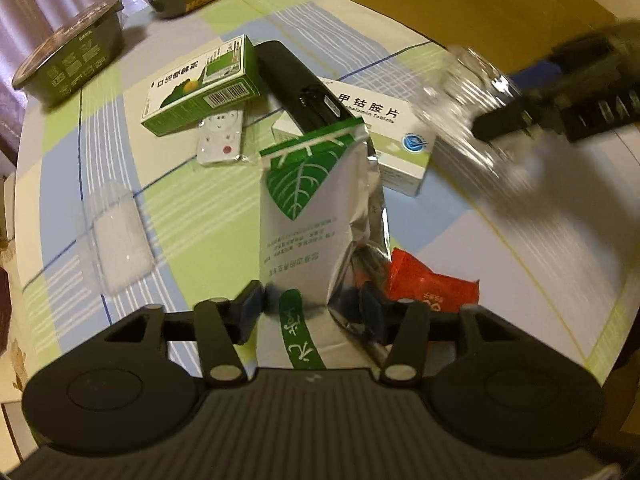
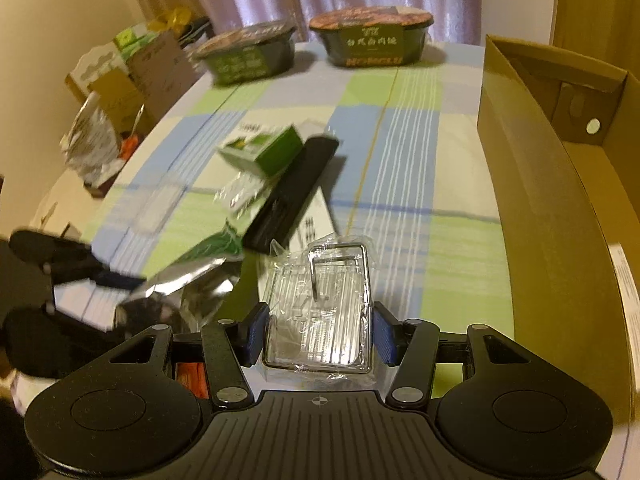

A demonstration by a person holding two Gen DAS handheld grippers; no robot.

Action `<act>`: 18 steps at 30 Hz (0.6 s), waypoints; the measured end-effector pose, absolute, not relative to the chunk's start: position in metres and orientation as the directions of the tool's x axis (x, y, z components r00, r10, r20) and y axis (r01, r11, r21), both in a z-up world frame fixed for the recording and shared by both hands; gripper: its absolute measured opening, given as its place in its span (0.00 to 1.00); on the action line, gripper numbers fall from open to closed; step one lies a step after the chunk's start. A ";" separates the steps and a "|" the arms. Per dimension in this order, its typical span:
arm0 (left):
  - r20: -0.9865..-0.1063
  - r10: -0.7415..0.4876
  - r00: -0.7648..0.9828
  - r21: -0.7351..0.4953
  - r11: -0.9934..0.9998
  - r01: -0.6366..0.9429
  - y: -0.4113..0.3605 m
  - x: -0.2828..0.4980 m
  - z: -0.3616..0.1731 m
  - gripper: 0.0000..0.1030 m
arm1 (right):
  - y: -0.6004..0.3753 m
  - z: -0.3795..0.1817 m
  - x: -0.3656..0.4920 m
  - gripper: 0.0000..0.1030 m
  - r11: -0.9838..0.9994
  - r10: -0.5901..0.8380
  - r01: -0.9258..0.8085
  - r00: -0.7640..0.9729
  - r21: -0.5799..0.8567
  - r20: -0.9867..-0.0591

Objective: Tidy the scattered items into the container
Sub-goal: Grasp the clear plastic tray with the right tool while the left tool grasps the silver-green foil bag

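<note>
In the left wrist view my left gripper point(image 1: 312, 308) is shut on a white and green foil pouch point(image 1: 308, 216), which stands upright between the fingers. My right gripper point(image 2: 320, 332) is shut on a clear plastic packet point(image 2: 320, 304) with a metal hook inside. That packet point(image 1: 464, 108) appears blurred in the air at the upper right of the left wrist view. The open cardboard box point(image 2: 536, 184) stands to the right of my right gripper. On the cloth lie a green box point(image 1: 200, 84), a black case point(image 1: 296, 88), a white tablet box point(image 1: 388, 140), a bagged remote point(image 1: 220, 140) and a red sachet point(image 1: 432, 288).
Two dark instant-meal bowls point(image 2: 252, 52) point(image 2: 372, 36) stand at the far edge of the checked tablecloth point(image 2: 404, 160). A clear bag with white contents point(image 1: 120, 236) lies to the left. Cartons and bags point(image 2: 120, 92) are piled beyond the table's left edge.
</note>
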State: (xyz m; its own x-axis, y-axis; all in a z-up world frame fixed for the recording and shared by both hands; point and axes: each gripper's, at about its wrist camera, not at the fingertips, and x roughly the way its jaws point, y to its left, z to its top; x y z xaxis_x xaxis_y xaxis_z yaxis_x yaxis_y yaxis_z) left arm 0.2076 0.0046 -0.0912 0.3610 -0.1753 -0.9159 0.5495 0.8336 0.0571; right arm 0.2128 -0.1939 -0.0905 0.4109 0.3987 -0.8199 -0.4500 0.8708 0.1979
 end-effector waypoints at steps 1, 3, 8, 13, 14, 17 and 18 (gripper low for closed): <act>-0.916 -0.186 0.356 0.038 0.842 0.538 0.006 0.209 -0.092 0.65 | -0.196 -0.092 0.207 0.54 0.872 0.393 -0.451 0.410 0.192 -0.823; -0.917 -0.199 0.347 0.006 0.861 0.509 0.008 0.216 -0.093 0.66 | -0.199 -0.096 0.196 0.54 0.874 0.380 -0.453 0.405 0.179 -0.832; -0.920 -0.245 0.307 -0.099 0.901 0.423 0.018 0.239 -0.098 0.68 | -0.207 -0.109 0.183 0.54 0.881 0.350 -0.446 0.395 0.155 -0.850; -0.929 -0.282 0.240 -0.179 0.909 0.376 0.028 0.257 -0.108 0.71 | -0.212 -0.119 0.182 0.55 0.881 0.352 -0.443 0.382 0.165 -0.854; -0.929 -0.292 0.228 -0.195 0.909 0.369 0.029 0.260 -0.111 0.72 | -0.212 -0.120 0.182 0.55 0.881 0.353 -0.443 0.382 0.166 -0.854; -0.926 -0.303 0.225 -0.210 0.909 0.360 0.031 0.264 -0.111 0.75 | -0.210 -0.122 0.183 0.55 0.878 0.356 -0.448 0.381 0.166 -0.853; -0.927 -0.299 0.224 -0.207 0.910 0.359 0.030 0.264 -0.111 0.74 | -0.209 -0.122 0.183 0.54 0.878 0.358 -0.450 0.381 0.167 -0.853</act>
State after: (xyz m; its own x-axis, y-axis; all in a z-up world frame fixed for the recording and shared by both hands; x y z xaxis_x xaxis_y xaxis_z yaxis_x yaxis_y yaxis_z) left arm 0.2643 0.0301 -0.1112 0.2243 -0.2994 -0.9274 0.3590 0.9101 -0.2070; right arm 0.1831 -0.2093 -0.1223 0.3813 0.3575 -0.8525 -0.4496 0.8775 0.1669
